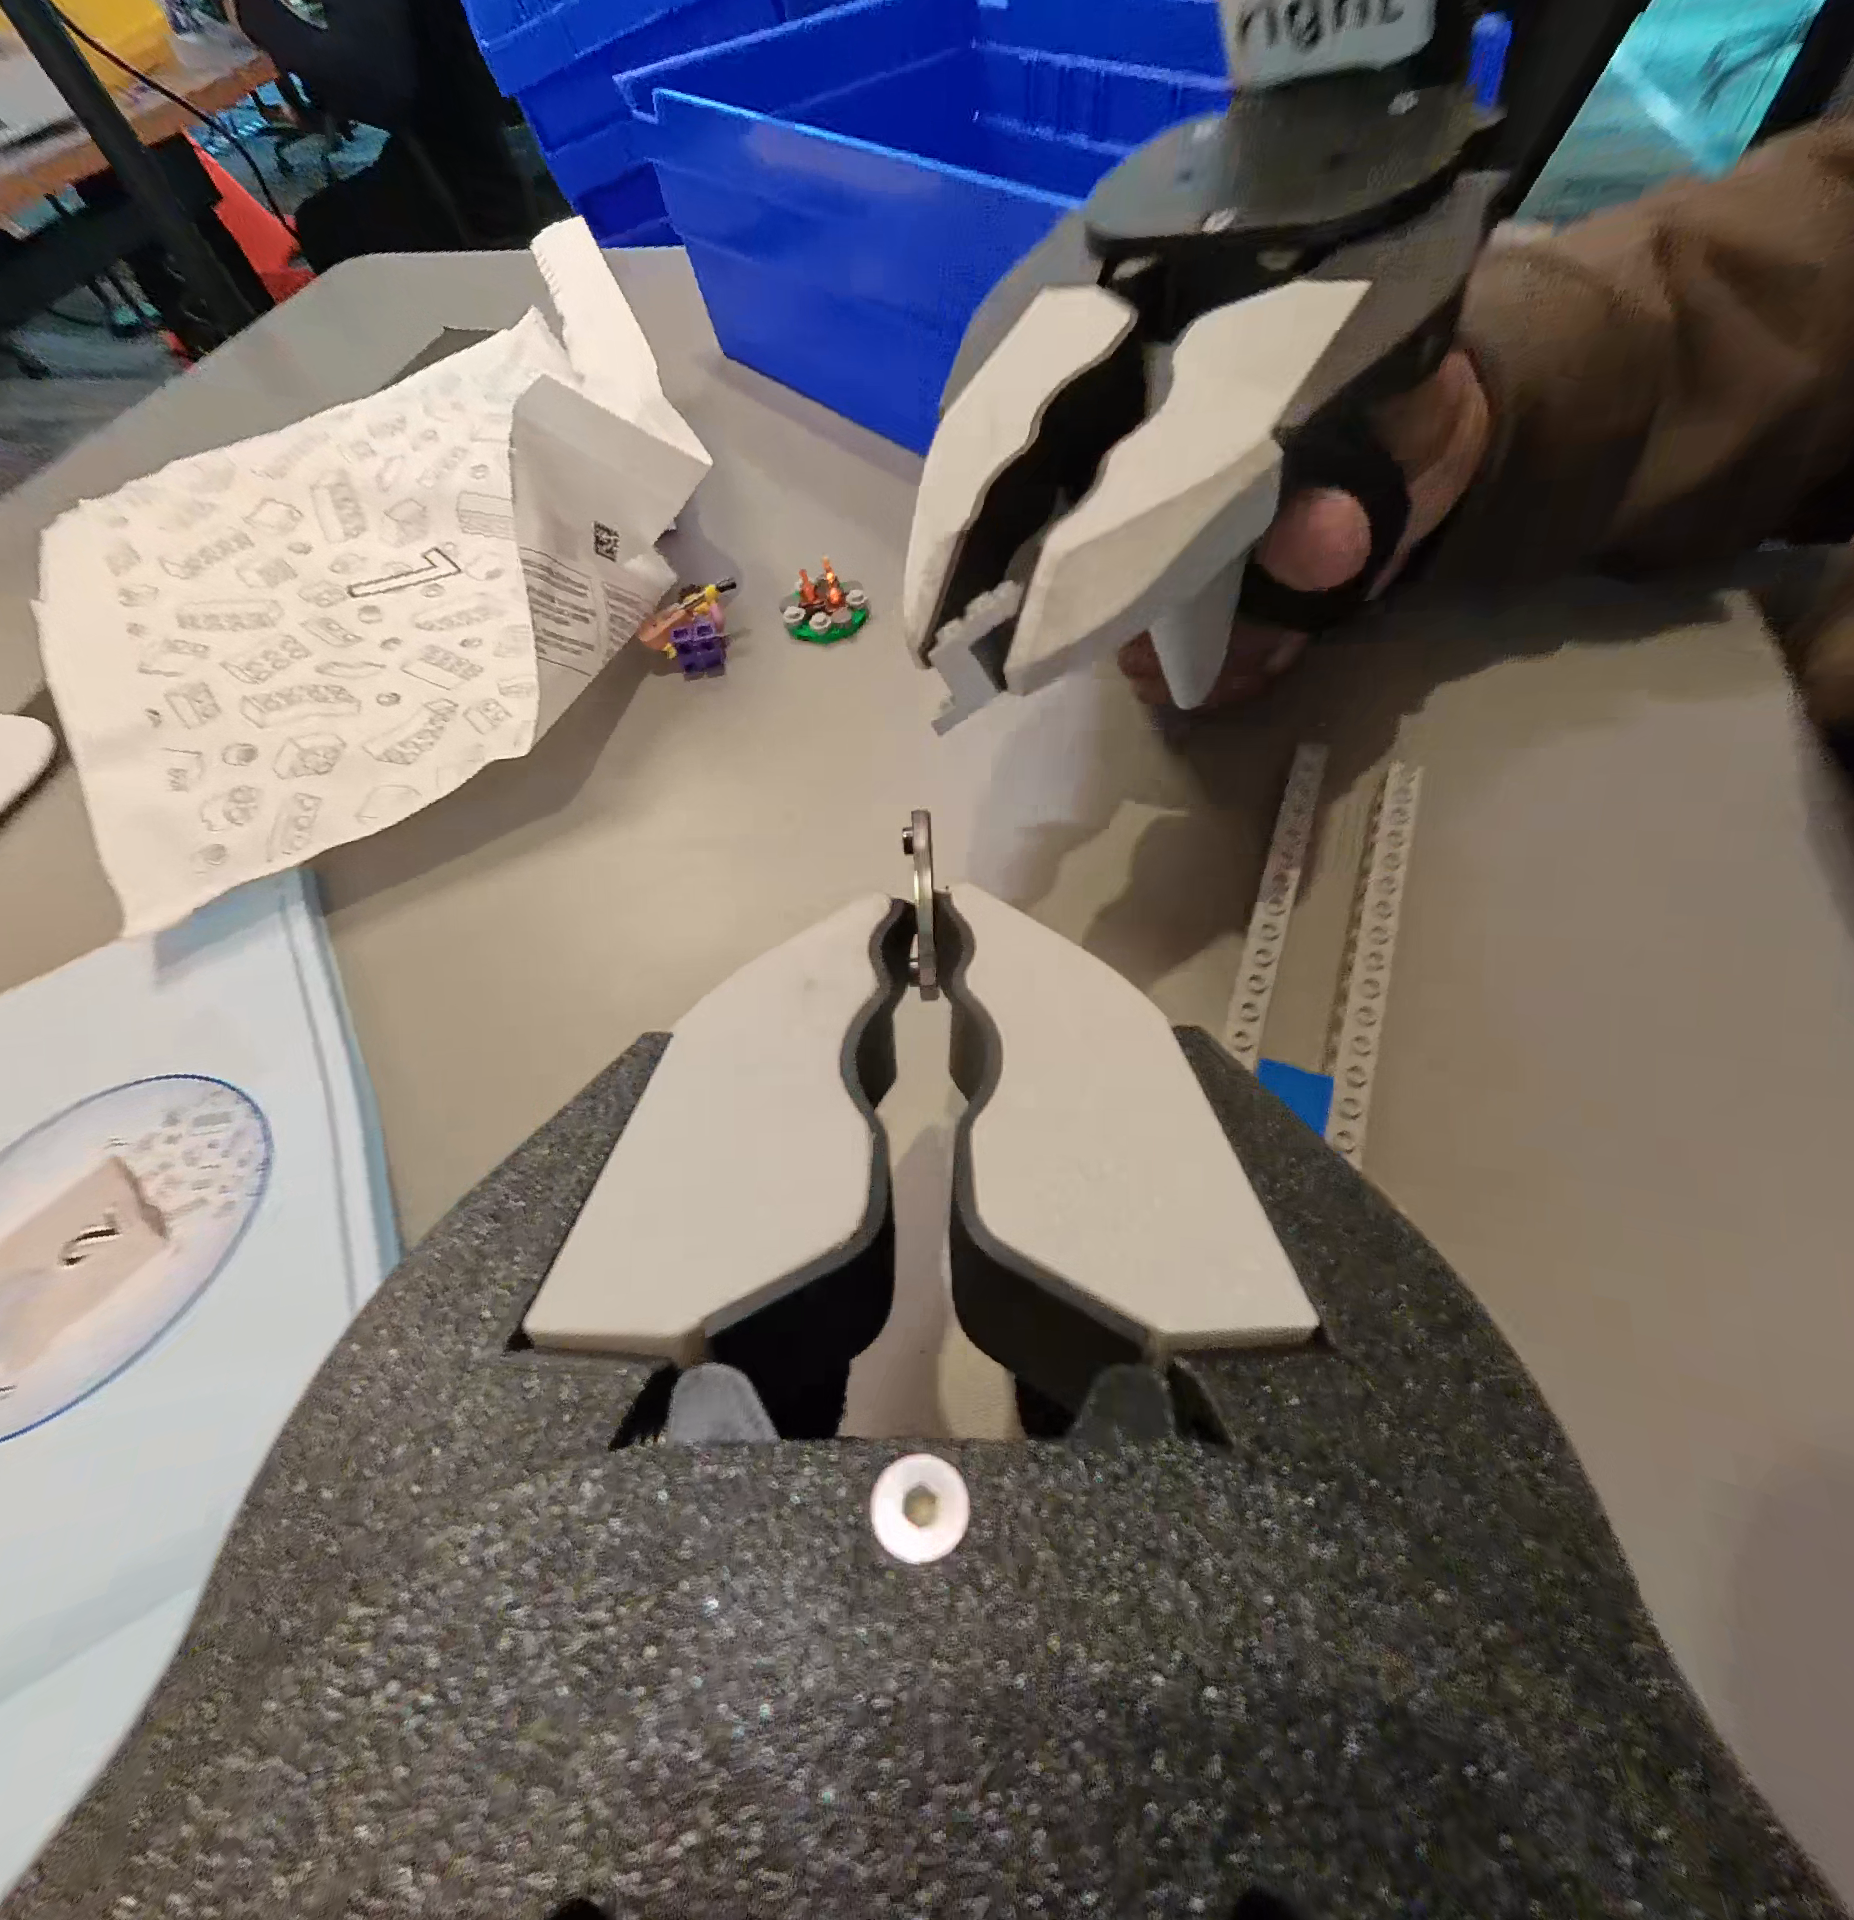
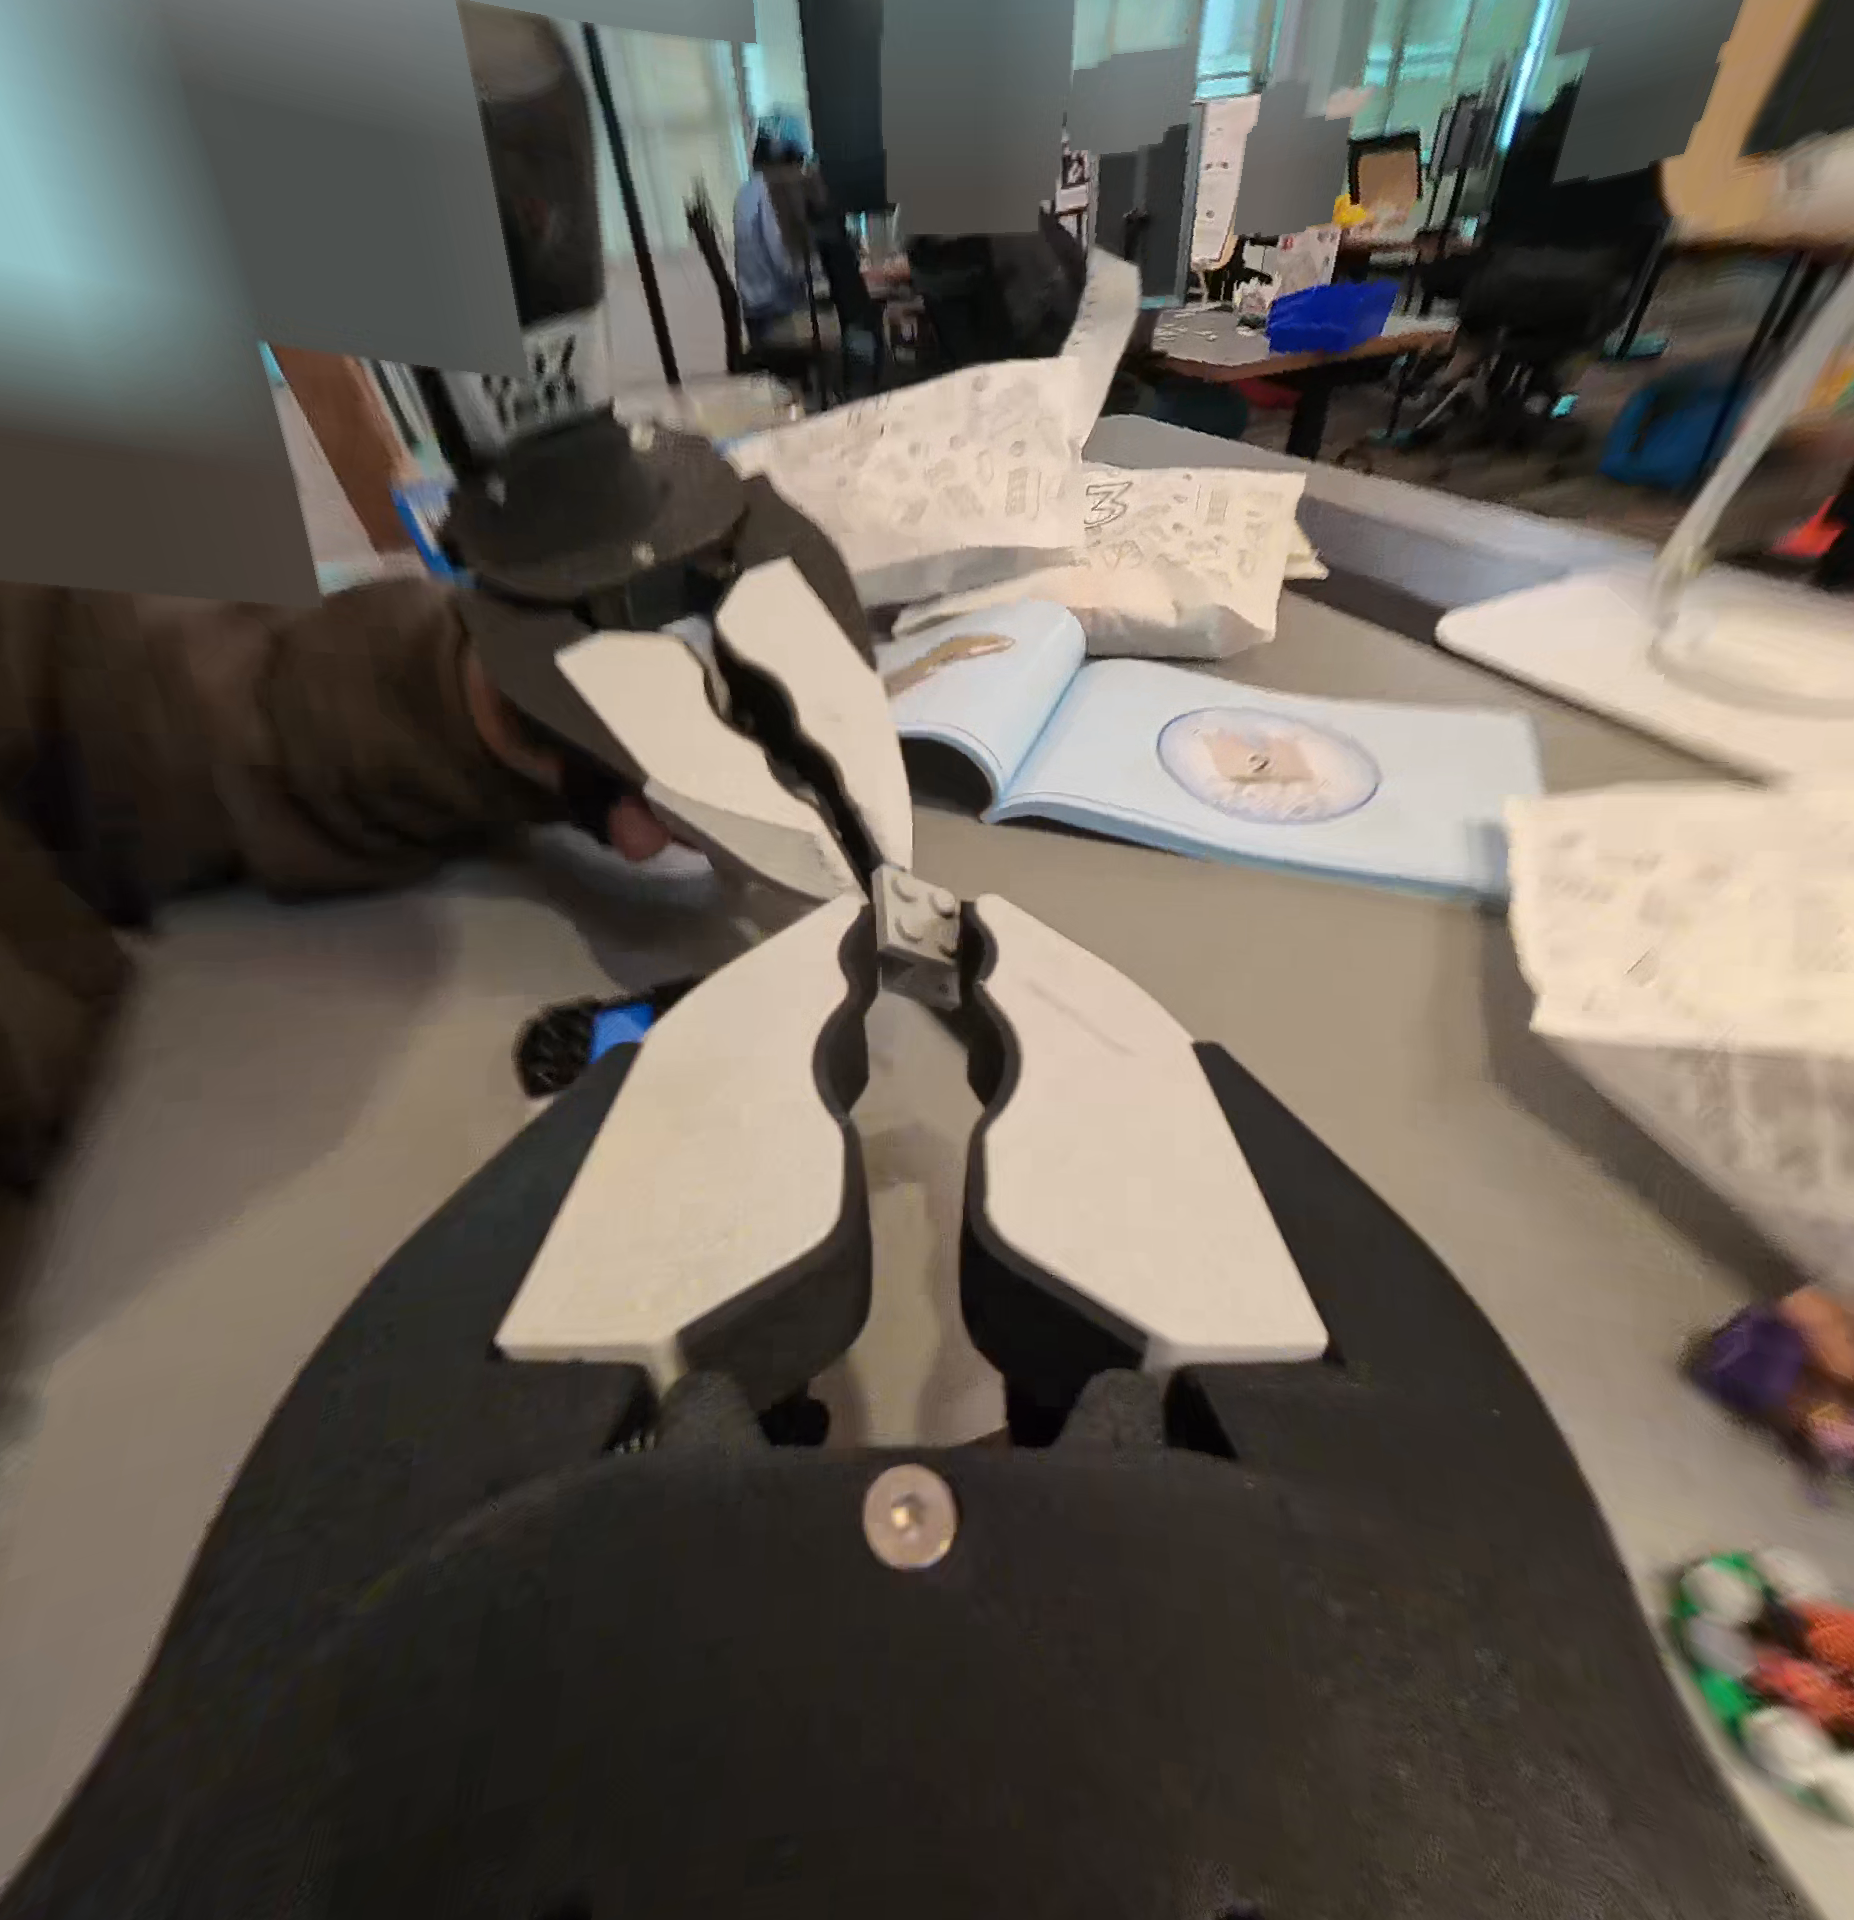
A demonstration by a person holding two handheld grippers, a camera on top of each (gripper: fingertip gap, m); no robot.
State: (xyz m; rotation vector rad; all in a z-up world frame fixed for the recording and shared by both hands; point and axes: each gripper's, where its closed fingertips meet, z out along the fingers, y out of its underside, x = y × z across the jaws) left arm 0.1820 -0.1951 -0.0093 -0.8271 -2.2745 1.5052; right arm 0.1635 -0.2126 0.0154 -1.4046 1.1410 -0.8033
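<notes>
The left gripper [image 1: 925, 914] pinches a thin grey plate [image 1: 921, 883] edge-on at its fingers' tips; at two o'clock, the right gripper [image 2: 915, 940] clasps a small grey studded brick [image 2: 918, 925] above the grey worktop [image 1: 590, 883].

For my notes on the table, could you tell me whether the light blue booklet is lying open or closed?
Open: the light blue booklet lies flat on the grey table, pages spread either side of its spine fold.

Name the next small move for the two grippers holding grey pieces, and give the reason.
Probably bring the left gripper a little toward the right gripper. Each is shut on a grey piece, the thin plate and the studded brick, both held above the table, with a gap between them in the left wrist view.
</notes>
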